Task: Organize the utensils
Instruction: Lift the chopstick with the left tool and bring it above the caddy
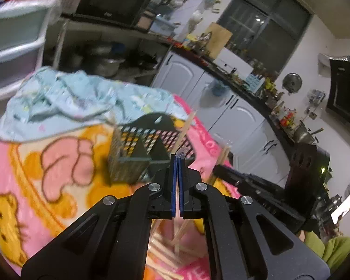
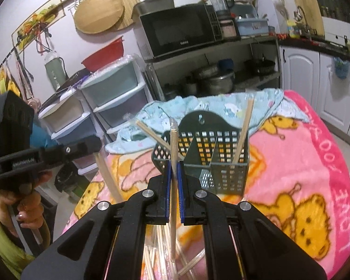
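Observation:
A dark green mesh utensil basket [image 2: 212, 161] with two compartments stands on the pink blanket; it also shows in the left wrist view [image 1: 137, 149]. One chopstick [image 2: 243, 135] leans in its right compartment. My right gripper [image 2: 173, 163] is shut on a plastic-wrapped chopstick [image 2: 173, 144], held upright in front of the basket. My left gripper [image 1: 177, 157] is shut on a plastic-wrapped chopstick whose tip [image 1: 182, 151] shows just above the pads. Loose chopsticks [image 2: 165, 254] lie in a pile below both grippers, also in the left wrist view [image 1: 172, 249].
A light blue cloth [image 1: 65, 98] lies crumpled behind the basket. The pink cartoon blanket [image 2: 315, 175] covers the table. Plastic drawers [image 2: 114, 88], a shelf with pots and a microwave [image 2: 182, 30] stand beyond. White cabinets [image 1: 221, 107] are at the right.

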The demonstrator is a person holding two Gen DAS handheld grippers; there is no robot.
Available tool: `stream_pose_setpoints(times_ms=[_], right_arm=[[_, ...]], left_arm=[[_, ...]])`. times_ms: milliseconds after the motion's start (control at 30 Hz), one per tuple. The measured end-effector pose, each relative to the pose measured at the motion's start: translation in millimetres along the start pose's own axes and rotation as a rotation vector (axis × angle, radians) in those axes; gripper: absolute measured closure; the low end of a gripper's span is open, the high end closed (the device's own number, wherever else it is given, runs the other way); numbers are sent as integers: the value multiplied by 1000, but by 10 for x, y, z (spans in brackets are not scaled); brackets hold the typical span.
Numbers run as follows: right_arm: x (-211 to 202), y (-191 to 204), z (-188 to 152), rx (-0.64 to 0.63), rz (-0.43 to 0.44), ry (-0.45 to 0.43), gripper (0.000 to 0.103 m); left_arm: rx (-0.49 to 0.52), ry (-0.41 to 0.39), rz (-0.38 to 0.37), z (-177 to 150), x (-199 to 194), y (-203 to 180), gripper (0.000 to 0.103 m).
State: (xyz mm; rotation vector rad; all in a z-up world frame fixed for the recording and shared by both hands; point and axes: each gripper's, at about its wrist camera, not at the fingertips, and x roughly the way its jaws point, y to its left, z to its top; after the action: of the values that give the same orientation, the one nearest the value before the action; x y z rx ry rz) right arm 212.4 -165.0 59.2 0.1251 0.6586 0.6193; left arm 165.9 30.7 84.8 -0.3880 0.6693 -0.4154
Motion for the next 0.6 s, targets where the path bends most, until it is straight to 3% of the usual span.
stream_pose_setpoints(times_ms=[600], right_arm=[[-487,0,662,-98,-57,-219,97]], left_arm=[[122,-123,-56,643,31,-574,103]])
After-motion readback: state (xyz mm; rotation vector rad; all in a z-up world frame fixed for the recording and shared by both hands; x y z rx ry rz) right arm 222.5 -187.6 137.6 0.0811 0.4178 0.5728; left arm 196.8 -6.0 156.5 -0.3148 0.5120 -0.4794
